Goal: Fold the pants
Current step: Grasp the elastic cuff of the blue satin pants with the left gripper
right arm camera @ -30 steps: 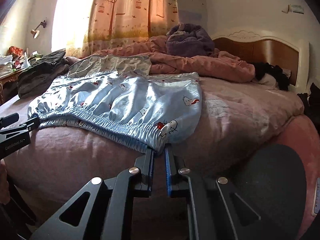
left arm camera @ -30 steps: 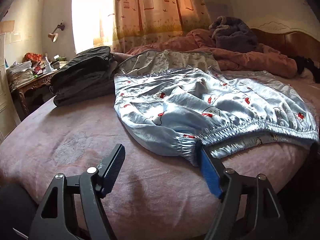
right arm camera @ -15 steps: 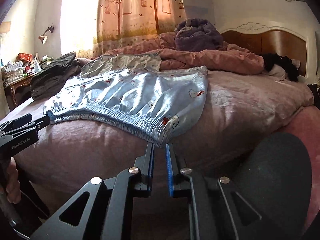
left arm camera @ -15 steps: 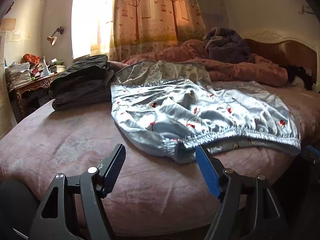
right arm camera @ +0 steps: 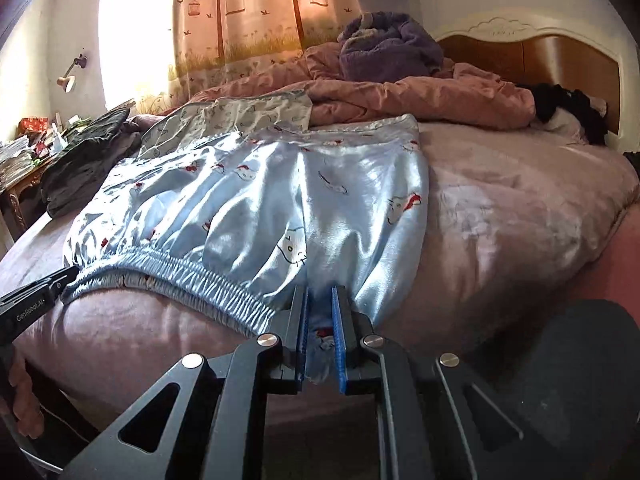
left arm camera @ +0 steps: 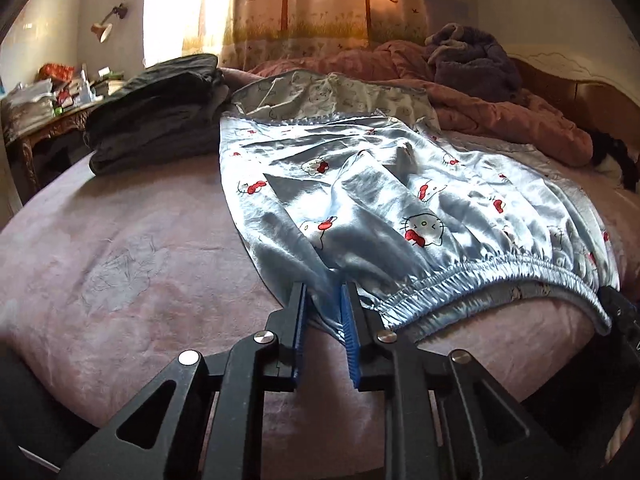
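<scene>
Shiny light-blue satin pants (left arm camera: 384,200) with red-bow cat prints lie spread on the pink bed, elastic waistband toward me; they also show in the right wrist view (right arm camera: 256,208). My left gripper (left arm camera: 323,300) is shut on the waistband's left corner. My right gripper (right arm camera: 319,300) is shut on the waistband's right corner. The right gripper shows at the far right of the left wrist view (left arm camera: 620,316). The left gripper shows at the far left of the right wrist view (right arm camera: 36,300).
A stack of folded dark clothes (left arm camera: 152,108) sits on the bed's left side. A rumpled pink duvet (right arm camera: 420,100) and a purple blanket (right arm camera: 388,48) lie near the headboard (right arm camera: 540,52). A cluttered side table (left arm camera: 44,100) stands at the left.
The left gripper, open beside the waistband before, has closed on its left corner. The right gripper has moved in and now grips the right corner. Both sit closer to the pants.
</scene>
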A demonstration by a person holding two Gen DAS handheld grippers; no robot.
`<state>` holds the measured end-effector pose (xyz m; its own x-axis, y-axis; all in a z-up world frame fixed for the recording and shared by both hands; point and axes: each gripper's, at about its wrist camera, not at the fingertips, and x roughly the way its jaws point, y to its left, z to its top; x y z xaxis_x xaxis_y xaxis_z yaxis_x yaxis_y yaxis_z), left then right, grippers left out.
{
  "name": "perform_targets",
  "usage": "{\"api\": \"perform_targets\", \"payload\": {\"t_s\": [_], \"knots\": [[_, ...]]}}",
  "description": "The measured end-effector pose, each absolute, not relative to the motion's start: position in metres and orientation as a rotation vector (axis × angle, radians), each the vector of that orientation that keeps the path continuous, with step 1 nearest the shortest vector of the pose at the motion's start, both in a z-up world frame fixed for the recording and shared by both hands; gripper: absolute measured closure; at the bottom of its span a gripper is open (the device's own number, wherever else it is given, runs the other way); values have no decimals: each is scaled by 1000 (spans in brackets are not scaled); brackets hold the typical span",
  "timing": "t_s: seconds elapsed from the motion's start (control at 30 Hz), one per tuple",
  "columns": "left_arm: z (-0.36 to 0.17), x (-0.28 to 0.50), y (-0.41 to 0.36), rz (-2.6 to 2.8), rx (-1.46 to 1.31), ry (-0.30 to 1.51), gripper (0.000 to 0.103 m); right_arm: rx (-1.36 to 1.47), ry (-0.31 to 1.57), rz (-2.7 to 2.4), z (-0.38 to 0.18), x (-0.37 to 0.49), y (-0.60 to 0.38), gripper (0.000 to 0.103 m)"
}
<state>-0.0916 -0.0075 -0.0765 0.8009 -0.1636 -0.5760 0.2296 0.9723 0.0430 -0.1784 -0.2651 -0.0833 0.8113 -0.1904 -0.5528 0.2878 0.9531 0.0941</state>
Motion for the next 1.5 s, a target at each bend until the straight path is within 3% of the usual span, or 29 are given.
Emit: {"api": "perform_targets", "payload": {"t_s": [0.23,0.47,0.6,0.8,0.87,1.1,1.23,1.3,1.33,1.5], "knots": [[-63,-124,-17,-183,170,503,85,167,554,-241,-78,-194,-267,92],[-41,-149,-41,-342,170,421,85,229,401,-198,-40,-223,-294,91],[-43,-156,-65,-468,155,443,85,246,330,-284,-30,-238,-316,74],[-56,-184,-119,-653,318,392,85,336,333,-303,-33,-244,-351,74],[-67,-194,-145,-712,470,369,75,347,325,-302,-31,-246,-355,74],[-93,-223,-189,-793,885,153,72,313,295,-302,-22,-257,-369,74],[-107,-216,-201,-813,975,163,68,260,283,-293,-15,-268,-379,69],[-115,-219,-204,-814,1014,141,53,253,279,-276,-12,-273,-385,65],[-118,-220,-205,-815,1030,129,50,251,277,-274,-11,-274,-388,62],[-131,-219,-211,-770,1058,103,47,272,276,-278,-10,-281,-402,62]]}}
